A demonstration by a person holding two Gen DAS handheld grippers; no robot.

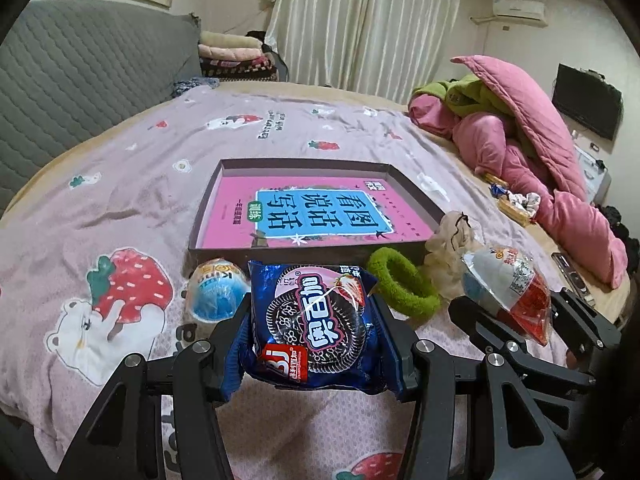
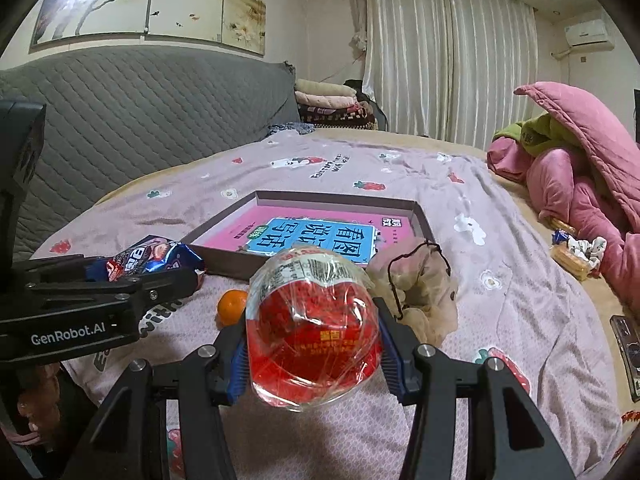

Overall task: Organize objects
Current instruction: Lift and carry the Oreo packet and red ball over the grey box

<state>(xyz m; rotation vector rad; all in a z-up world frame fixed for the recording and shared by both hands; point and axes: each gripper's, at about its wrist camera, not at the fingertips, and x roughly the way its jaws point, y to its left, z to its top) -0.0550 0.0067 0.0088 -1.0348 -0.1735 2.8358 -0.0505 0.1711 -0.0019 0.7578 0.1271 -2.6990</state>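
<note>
The left tool [image 1: 312, 320] is clenched on a blue cookie packet [image 1: 310, 320], its blue pads pressing the packet's two sides and holding it clear of the bed. The right tool [image 2: 312, 340] grips an egg-shaped toy sweet [image 2: 312, 328] in crinkled clear wrap, red half toward the camera and white half away. In the left view that same egg [image 1: 506, 292] hangs at the right, between the other tool's black fingers.

Under both lies a pink bedsheet [image 1: 120, 184] printed with strawberries, small bears and flowers. Just beyond the packet a second egg sweet [image 1: 214, 292], blue and white, rests on the sheet. To its right is a fuzzy green ring [image 1: 400, 286], and beside that a sheer beige drawstring pouch [image 2: 416, 280]. In the right view a small orange fruit [image 2: 232, 306] sits on the sheet near the egg's left edge.

Behind these things stands a shallow dark box tray [image 1: 320, 166], and flat inside it lies a pink book [image 1: 316, 216] with a blue title panel. Further right, biscuits and wrappers [image 2: 572, 256] lie beside a heap of pink quilts [image 1: 560, 168] with a green blanket [image 1: 468, 98] tucked in.

A grey quilted headboard [image 2: 140, 112] runs along the left, folded blankets [image 2: 332, 106] are stacked at its end, and pale curtains [image 2: 448, 60] cover the far wall. An air conditioner [image 2: 588, 34] is mounted high at the right, and a painted panel [image 2: 152, 4] hangs above the headboard.
</note>
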